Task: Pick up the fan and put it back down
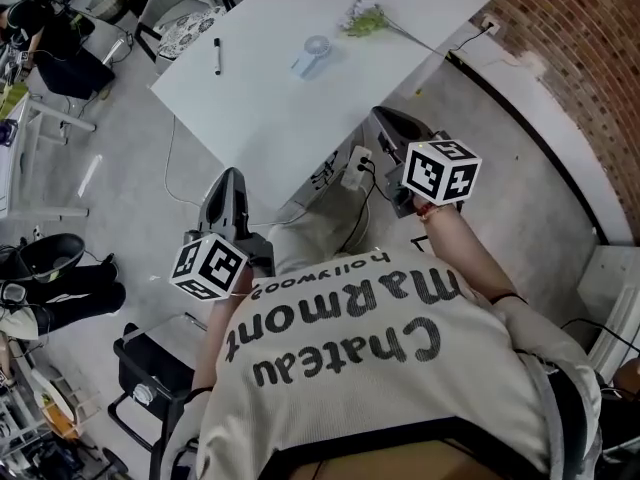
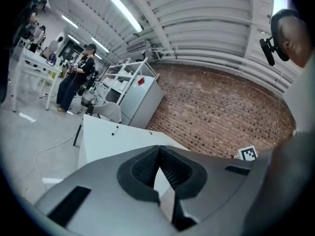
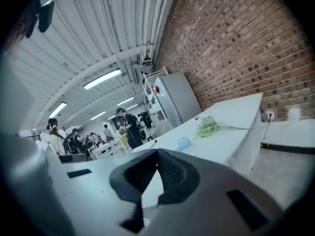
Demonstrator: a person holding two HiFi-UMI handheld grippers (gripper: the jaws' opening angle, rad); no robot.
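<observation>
- The fan, small and pale blue, lies on the far part of the white tabletop, between a black marker on its left and a bunch of green flowers farther off on its right
- The left gripper is held off the tabletop's near edge, above the grey floor and well apart from the fan; its jaws are pressed together at the tips with nothing between them
- The right gripper hangs just beside the tabletop's near right edge, also well short of the fan; its jaws too are pressed together and empty
- The right gripper view shows the fan on the tabletop just above the meeting jaws, with the flowers to its right
- The left gripper view shows the marker on the tabletop beyond the jaws; the fan cannot be made out there
- A white power strip with black cables shows just left of the right gripper
- A brick wall runs along the right; black shoes sit on the floor at the near left
</observation>
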